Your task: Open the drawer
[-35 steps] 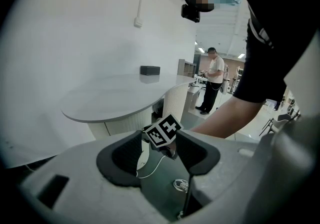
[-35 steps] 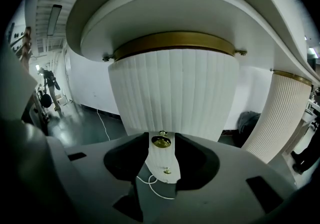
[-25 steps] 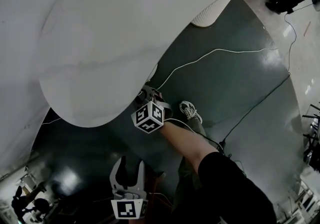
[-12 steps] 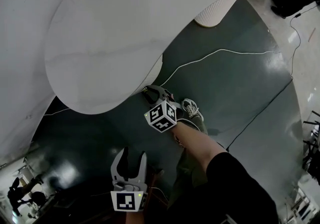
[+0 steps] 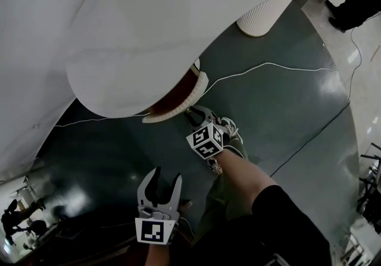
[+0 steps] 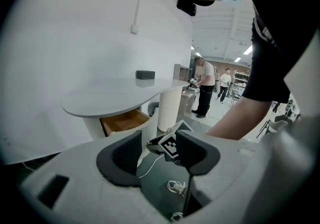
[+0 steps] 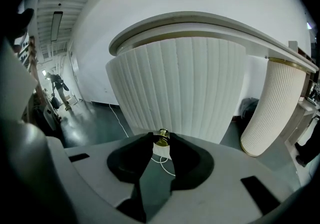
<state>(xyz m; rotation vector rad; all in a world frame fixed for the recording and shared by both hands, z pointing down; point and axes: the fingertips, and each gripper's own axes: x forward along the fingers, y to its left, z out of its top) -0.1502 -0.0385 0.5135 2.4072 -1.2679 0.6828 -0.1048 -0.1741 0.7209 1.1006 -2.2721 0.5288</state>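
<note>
The right gripper (image 5: 193, 113) is clamped on the small brass knob (image 7: 161, 137) of a ribbed white drawer (image 5: 177, 106). The drawer stands partly out from under the rim of the curved white surface (image 5: 149, 33). The left gripper (image 5: 166, 177) hangs lower and nearer the person, well apart from the drawer, its jaws spread with nothing between them.

Dark green floor (image 5: 286, 116) lies open to the right, crossed only by a thin white cable (image 5: 268, 65). A ribbed white pillar (image 5: 262, 18) stands well clear, and a pale shoe (image 5: 229, 129) sits just beside the right gripper in the head view.

Only the right gripper view shows the knob pinched between the jaws. Only the left gripper view looks into the drawer's wooden inside, beneath the surface's edge.
</note>
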